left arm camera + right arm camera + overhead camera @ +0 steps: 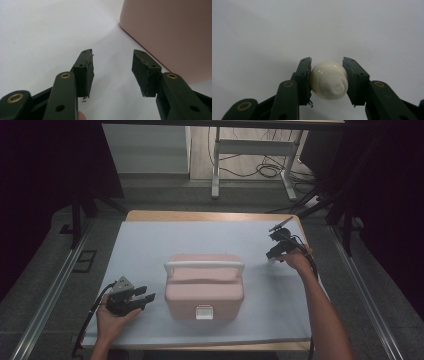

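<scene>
White cloth (210,232) covered the wooden table (200,215), and on it sat one pink box (204,287) with a single white handle (204,266) across its lid and one white latch (203,311) on its near face. The person's left hand (111,316) rested at the near left of the table, forearm coming in from the bottom edge, and held the left gripper (148,296) pointing across toward the box's left side; its two jaws stood spread with nothing between them, and in the left gripper view the pink wall (170,35) lay just beside the right-hand jaw. The right forearm stretched far forward along the table's right side, the right hand (296,260) holding the right gripper (274,256) tipped down at the cloth, well apart from the box. Its jaws pinched one small white bottle (329,80), both pads pressed against its sides, cap end toward the camera.
</scene>
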A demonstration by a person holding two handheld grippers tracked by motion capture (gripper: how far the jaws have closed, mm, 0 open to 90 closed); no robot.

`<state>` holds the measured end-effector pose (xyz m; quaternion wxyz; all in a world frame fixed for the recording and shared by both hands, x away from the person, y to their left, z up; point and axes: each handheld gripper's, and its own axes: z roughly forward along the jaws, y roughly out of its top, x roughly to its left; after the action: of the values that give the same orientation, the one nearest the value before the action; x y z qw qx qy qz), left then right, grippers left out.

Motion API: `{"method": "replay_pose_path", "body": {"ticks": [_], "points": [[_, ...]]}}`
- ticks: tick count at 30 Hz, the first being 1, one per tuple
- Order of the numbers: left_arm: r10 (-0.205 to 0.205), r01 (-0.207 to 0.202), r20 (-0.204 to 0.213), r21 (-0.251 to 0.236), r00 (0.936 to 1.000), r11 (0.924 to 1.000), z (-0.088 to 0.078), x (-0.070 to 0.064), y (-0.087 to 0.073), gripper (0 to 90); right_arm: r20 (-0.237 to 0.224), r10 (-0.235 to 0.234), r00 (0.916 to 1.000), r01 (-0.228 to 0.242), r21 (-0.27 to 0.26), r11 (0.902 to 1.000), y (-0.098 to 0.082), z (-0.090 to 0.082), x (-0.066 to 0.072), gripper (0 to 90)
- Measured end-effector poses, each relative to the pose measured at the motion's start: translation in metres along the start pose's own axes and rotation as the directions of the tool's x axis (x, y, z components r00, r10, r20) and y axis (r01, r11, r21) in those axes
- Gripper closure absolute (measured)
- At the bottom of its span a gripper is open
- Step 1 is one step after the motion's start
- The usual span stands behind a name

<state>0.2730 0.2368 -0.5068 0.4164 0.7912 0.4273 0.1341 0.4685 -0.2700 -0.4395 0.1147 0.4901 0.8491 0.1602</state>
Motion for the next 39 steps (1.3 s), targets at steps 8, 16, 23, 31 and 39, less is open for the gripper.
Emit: {"method": "replay_pose_path", "body": {"ticks": [8, 16, 23, 31, 39], "points": [[-0.004, 0.004, 0.006, 0.002, 1.0, 1.0, 0.001, 0.0, 0.0, 52.0, -0.052, -0.116, 0.9919, 0.116, -0.001, 0.9932, -0.02, -0.019, 0.033, 60.2], [-0.003, 0.003, 0.004, 0.002, 1.0, 1.0, 0.001, 0.001, 0.0, 52.1, -0.092, -0.16, 0.9828, 0.164, 0.035, 0.9859, -0.04, -0.011, 0.049, 60.2], [-0.003, 0.003, 0.004, 0.003, 1.0, 1.0, 0.002, 0.0, 0.0, 52.0, -0.118, -0.162, 0.9798, 0.166, 0.028, 0.9858, -0.054, -0.009, 0.053, 60.2], [-0.001, 0.001, 0.005, 0.003, 1.0, 1.0, 0.002, 0.0, 0.0, 52.0, -0.11, -0.169, 0.9796, 0.174, 0.038, 0.9841, -0.063, -0.006, 0.055, 59.9], [-0.003, 0.003, 0.005, -0.001, 1.0, 1.0, 0.001, 0.0, 0.0, 51.5, -0.085, -0.184, 0.9793, 0.185, 0.013, 0.9826, -0.066, -0.009, 0.056, 49.5]]}}
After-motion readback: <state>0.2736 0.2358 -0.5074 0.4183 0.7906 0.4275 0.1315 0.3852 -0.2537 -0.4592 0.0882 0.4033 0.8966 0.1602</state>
